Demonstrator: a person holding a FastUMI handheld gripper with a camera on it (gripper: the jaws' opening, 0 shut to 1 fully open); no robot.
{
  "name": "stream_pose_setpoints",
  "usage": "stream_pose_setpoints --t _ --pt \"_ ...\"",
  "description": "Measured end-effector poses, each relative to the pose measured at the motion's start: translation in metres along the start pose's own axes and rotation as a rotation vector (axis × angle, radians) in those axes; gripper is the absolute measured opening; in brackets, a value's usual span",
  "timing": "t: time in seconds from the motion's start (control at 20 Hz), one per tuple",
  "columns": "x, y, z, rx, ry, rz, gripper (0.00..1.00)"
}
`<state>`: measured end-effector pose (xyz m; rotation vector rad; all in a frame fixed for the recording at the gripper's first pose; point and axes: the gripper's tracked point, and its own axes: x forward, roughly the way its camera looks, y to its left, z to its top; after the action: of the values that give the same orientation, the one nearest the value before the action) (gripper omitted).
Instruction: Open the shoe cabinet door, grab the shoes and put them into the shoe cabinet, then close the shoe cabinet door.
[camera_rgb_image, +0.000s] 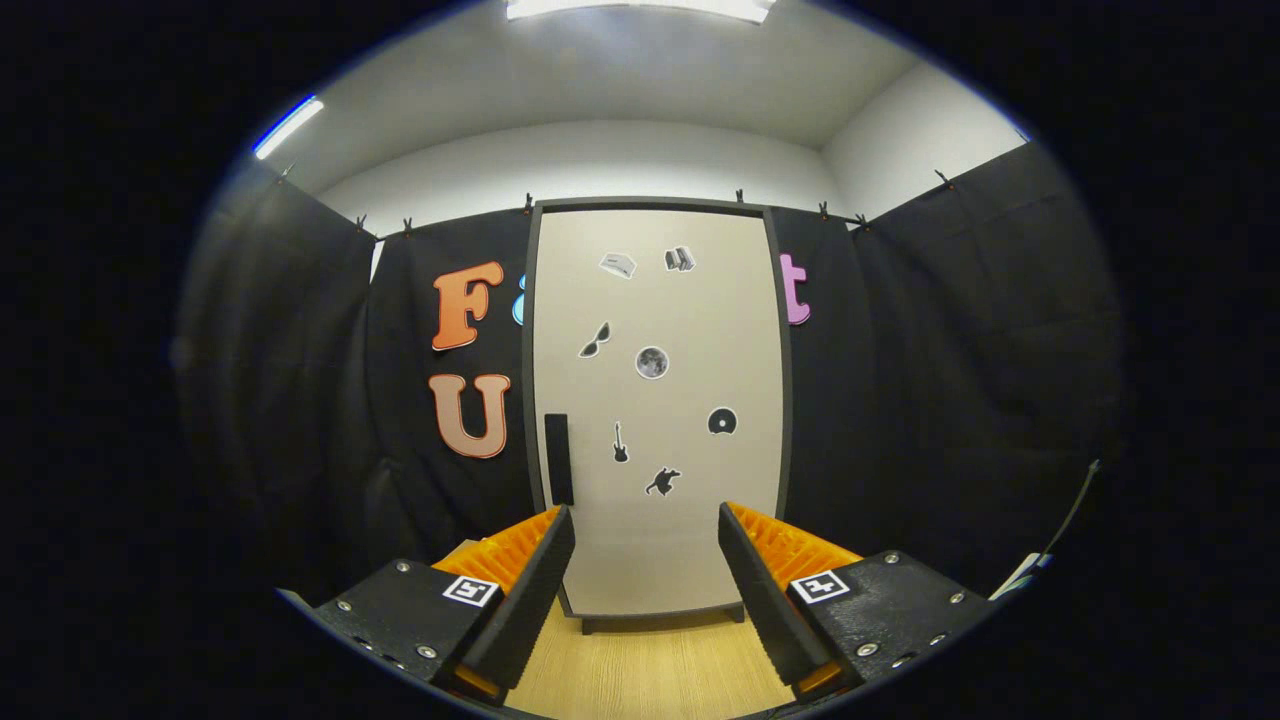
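Note:
A tall beige shoe cabinet (655, 400) with a dark frame stands upright ahead of me, its door shut. Small stickers dot the door, and a dark vertical handle (558, 458) sits on the door's left side, just above my left fingertip. My gripper (647, 525) is open, with nothing between its fingers, and it is held some way back from the door. The fingers frame the door's lower part.
The cabinet rests on a light wooden floor (640, 670) that reaches back to me. Black cloth walls (940, 400) close in on both sides and behind the cabinet. A white object (1025, 572) pokes out low on the right.

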<state>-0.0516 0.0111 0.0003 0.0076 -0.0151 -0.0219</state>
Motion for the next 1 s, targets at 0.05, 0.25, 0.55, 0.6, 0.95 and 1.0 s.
stream_pose_setpoints --t 0.05,0.25,0.55,0.6,0.95,1.0 --pt "-0.008 -0.003 0.001 -0.001 0.001 -0.01 0.91" --pt "-0.035 -0.006 0.005 -0.015 0.003 -0.016 0.91" --pt "-0.053 -0.012 0.006 -0.009 0.009 -0.006 0.9" --pt "-0.054 -0.013 0.005 -0.009 0.011 -0.004 0.91" --pt "-0.054 -0.029 -0.002 0.006 0.027 -0.01 0.91" --pt "-0.054 -0.033 -0.001 0.011 0.024 -0.013 0.91"
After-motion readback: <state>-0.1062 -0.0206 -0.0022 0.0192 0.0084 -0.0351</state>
